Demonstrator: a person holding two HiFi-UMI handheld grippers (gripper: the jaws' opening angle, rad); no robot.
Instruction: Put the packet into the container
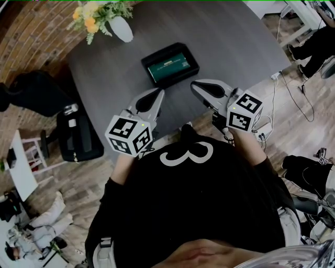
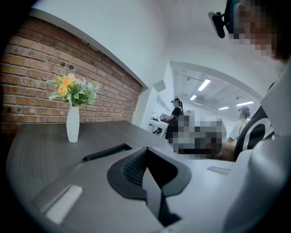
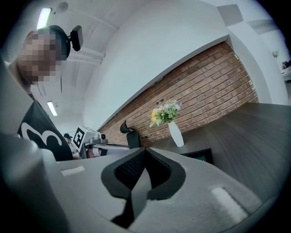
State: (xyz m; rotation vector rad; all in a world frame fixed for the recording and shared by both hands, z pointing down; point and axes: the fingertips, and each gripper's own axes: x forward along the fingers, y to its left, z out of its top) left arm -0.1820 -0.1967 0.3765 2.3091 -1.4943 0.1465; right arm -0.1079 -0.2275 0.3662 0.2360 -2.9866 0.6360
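Lying flat inside the shallow black rectangular container (image 1: 147, 68) is the glossy green packet (image 1: 168, 66), which fills most of the floor within the container's raised, round-cornered rim. The container rests on the matte dark grey table (image 1: 225, 42), well in from every edge and turned a little askew to the near one.

The pale grey left gripper (image 1: 158, 93), smooth-shelled and tapering to a point, has its jaws pressed together with nothing between them; its own view shows the ribbed black pads (image 2: 132, 167) meeting at the tip. The matching right gripper (image 1: 194, 85) is likewise closed and empty. Both tips hang over the near edge of the table, apart from each other and near the container, with bare tabletop between.

A smooth white vase (image 1: 121, 29) of yellow and white flowers (image 1: 97, 13) stands by the far left corner, well apart from the container. A rough red brick wall (image 2: 41, 73) runs behind it.
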